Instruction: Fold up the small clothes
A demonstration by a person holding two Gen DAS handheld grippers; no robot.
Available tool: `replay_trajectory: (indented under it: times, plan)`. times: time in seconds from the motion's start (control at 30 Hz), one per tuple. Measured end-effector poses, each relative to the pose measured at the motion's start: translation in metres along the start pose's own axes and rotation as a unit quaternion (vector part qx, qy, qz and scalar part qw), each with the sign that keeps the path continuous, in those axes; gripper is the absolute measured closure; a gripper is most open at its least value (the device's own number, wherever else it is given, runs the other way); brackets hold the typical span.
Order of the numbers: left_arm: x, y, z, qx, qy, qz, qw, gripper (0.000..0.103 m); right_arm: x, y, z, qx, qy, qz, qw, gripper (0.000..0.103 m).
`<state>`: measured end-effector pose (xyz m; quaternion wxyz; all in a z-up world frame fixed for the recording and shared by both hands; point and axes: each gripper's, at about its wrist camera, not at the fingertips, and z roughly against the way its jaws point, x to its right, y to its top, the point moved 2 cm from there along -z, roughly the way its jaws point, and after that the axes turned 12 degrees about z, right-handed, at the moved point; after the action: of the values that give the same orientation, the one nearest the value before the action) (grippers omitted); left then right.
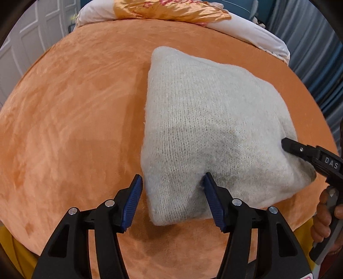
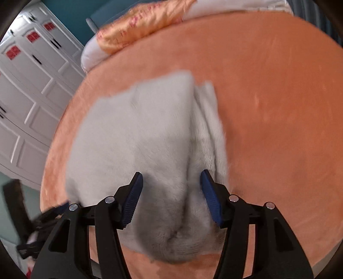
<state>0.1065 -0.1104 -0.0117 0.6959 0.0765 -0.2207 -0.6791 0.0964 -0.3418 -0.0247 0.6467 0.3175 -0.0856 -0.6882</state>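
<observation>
A folded cream knitted garment [image 1: 205, 124] lies on an orange plush bed cover [image 1: 70, 120]. My left gripper [image 1: 172, 182] is open, its jaws straddling the garment's near left corner; the right jaw presses into the knit. My right gripper [image 2: 170, 179] is open over the garment's [image 2: 139, 139] near edge, with the fabric bunched between its jaws. In the left wrist view the right gripper's black finger [image 1: 300, 150] rests on the garment's right corner. The right wrist view is motion-blurred.
A white pillow with an orange satin cloth [image 1: 171, 10] lies at the bed's far edge. White panelled wardrobe doors [image 2: 27, 96] stand to the left. Grey-blue curtains [image 1: 317, 53] hang on the right. The orange cover [image 2: 278, 107] extends around the garment.
</observation>
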Motion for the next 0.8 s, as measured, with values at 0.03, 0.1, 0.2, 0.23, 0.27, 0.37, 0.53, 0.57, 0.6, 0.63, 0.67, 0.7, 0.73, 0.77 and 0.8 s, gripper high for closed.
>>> replay_trajectory:
  times: [0.03, 0.1, 0.2, 0.23, 0.27, 0.37, 0.53, 0.57, 0.6, 0.63, 0.67, 0.7, 0.73, 0.77, 0.8]
  plan:
    - [0.000, 0.000, 0.000, 0.000, 0.001, -0.001, 1.0000, 0.045, -0.002, 0.003, 0.006, 0.005, 0.017, -0.002, 1.000, 0.086]
    - [-0.003, 0.000, 0.001, -0.005, -0.004, 0.006, 1.0000, 0.045, -0.004, 0.012, 0.037, 0.060, 0.052, -0.017, 0.997, 0.089]
    - [-0.002, 0.002, -0.001, -0.009, -0.008, 0.011, 0.9999, 0.045, -0.005, 0.018, 0.082, 0.137, 0.078, -0.013, 0.987, 0.100]
    - [-0.002, 0.002, -0.002, -0.010, -0.008, 0.011, 0.9999, 0.044, 0.004, 0.013, 0.073, 0.122, 0.051, -0.017, 0.991, 0.100]
    - [-0.002, 0.001, -0.004, -0.013, -0.009, 0.013, 0.9998, 0.044, 0.017, 0.005, 0.048, 0.077, 0.009, -0.023, 0.997, 0.100]
    - [0.002, -0.001, -0.009, -0.020, -0.009, 0.013, 0.9997, 0.044, 0.041, -0.021, 0.008, 0.014, -0.006, -0.052, 0.999, 0.101]
    - [0.002, -0.003, -0.008, -0.012, 0.001, 0.009, 0.9999, 0.042, 0.030, -0.013, 0.057, 0.077, 0.030, -0.079, 0.993, 0.091]
    - [0.001, -0.003, -0.008, -0.012, 0.001, 0.012, 0.9999, 0.041, 0.026, -0.012, 0.062, 0.077, 0.033, -0.072, 0.994, 0.081]
    - [0.000, -0.003, -0.009, -0.012, 0.002, 0.014, 0.9998, 0.040, 0.022, -0.013, 0.063, 0.077, 0.036, -0.066, 0.994, 0.074]
    - [0.000, -0.002, -0.009, -0.012, 0.002, 0.015, 0.9998, 0.039, 0.020, -0.014, 0.062, 0.074, 0.039, -0.062, 0.995, 0.056]
    - [0.001, -0.002, -0.008, -0.012, 0.003, 0.016, 0.9998, 0.039, 0.018, -0.017, 0.059, 0.068, 0.036, -0.055, 0.995, 0.048]
    - [0.001, -0.002, -0.008, -0.012, 0.003, 0.016, 0.9998, 0.039, 0.013, -0.017, 0.046, 0.050, 0.022, -0.046, 0.997, 0.048]
    - [0.001, -0.002, -0.008, -0.011, 0.005, 0.015, 0.9998, 0.039, 0.013, -0.018, 0.036, 0.036, 0.015, -0.042, 0.998, 0.048]
    - [0.003, -0.003, -0.008, -0.010, 0.006, 0.016, 0.9998, 0.039, 0.011, -0.021, 0.024, 0.022, 0.004, -0.037, 0.999, 0.053]
    - [0.003, -0.004, -0.008, -0.010, 0.007, 0.016, 0.9998, 0.039, 0.009, -0.021, 0.018, 0.019, -0.006, -0.032, 0.999, 0.058]
